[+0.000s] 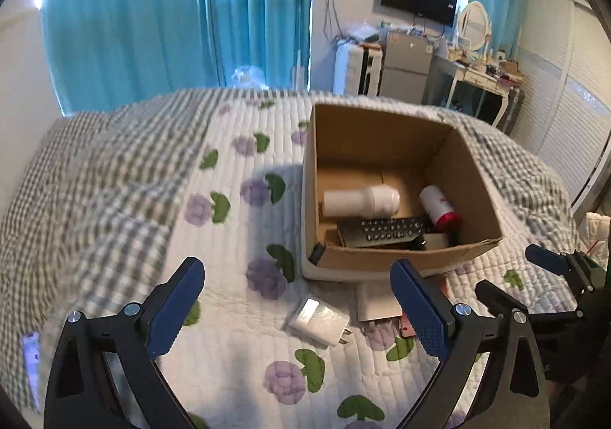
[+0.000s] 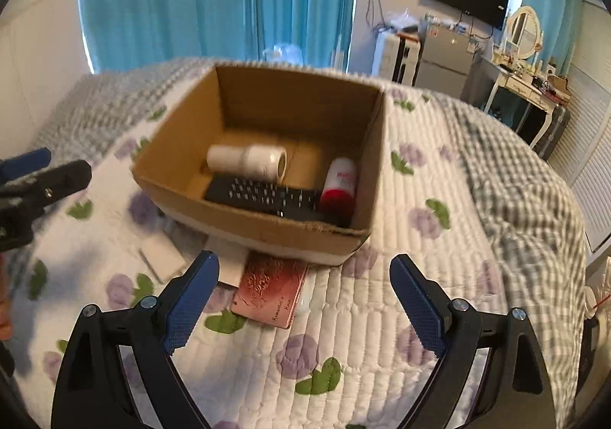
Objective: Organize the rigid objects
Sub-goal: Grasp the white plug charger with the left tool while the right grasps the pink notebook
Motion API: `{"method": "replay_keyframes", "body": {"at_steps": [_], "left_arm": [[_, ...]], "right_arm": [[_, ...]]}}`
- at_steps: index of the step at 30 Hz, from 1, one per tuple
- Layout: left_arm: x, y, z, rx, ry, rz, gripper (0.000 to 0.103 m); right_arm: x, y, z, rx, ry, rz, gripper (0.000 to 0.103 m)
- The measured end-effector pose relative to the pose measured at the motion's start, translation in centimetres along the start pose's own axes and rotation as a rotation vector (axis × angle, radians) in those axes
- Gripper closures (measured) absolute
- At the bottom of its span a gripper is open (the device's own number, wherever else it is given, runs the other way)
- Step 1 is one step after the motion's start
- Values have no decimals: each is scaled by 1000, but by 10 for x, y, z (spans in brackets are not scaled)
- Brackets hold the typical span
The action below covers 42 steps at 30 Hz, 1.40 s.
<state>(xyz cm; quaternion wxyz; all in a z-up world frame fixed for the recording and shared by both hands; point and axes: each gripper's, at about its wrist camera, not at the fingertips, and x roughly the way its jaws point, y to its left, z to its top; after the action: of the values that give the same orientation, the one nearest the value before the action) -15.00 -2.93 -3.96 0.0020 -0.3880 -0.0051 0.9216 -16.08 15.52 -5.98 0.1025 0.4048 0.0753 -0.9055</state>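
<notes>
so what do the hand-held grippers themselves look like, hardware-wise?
Both match. The left hand-held gripper and right hand-held gripper have matte black angular frames with triangular cutouts and silver round screw heads at the joints. Each finger carries a flat blue pad with a fine knurled texture. No cables, labels or sleeves are visible.

Inside the cardboard box (image 2: 267, 234) a bottle (image 2: 248, 158), remote (image 2: 263, 194) and can (image 2: 340, 181) are lying; before it, a charger (image 1: 319, 322) and notebook (image 2: 269, 291) are resting.

My left tongs (image 1: 296, 305) and right tongs (image 2: 304, 301) look alike: black angular frames, silver screws at the pivots, blue ribbed pads (image 2: 191, 299) lining the fingers.
</notes>
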Motion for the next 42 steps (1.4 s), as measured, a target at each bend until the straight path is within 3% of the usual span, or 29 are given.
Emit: {"method": "replay_keyframes", "body": {"at_steps": [9,16,22,23,28,33,35,40,42], "left_arm": [[76,-9,-53,62,158,41,4],[100,-20,-67,93,234,-2,5],[109,-26,-76,121,267,-8,30],[107,-27,-76,124,262,-16,39],[97,-33,-79,143,231,2,40],[72,-28,-78,105,153,9,41],[65,-21,-77,79,134,3,40],[59,-9,-76,35,125,-25,41],[59,-10,-76,28,123,-29,41]], "right_arm": [[43,-14,-26,58,68,43,12],[58,-13,-41,91,105,51,12],[63,-8,-47,80,125,52,13],[64,-7,-48,80,131,52,15],[76,-6,-53,107,187,92,34],[78,2,-52,114,199,144,76],[69,7,-49,96,170,123,79],[47,21,-40,107,91,213,81],[51,30,-37,96,96,186,81]]}}
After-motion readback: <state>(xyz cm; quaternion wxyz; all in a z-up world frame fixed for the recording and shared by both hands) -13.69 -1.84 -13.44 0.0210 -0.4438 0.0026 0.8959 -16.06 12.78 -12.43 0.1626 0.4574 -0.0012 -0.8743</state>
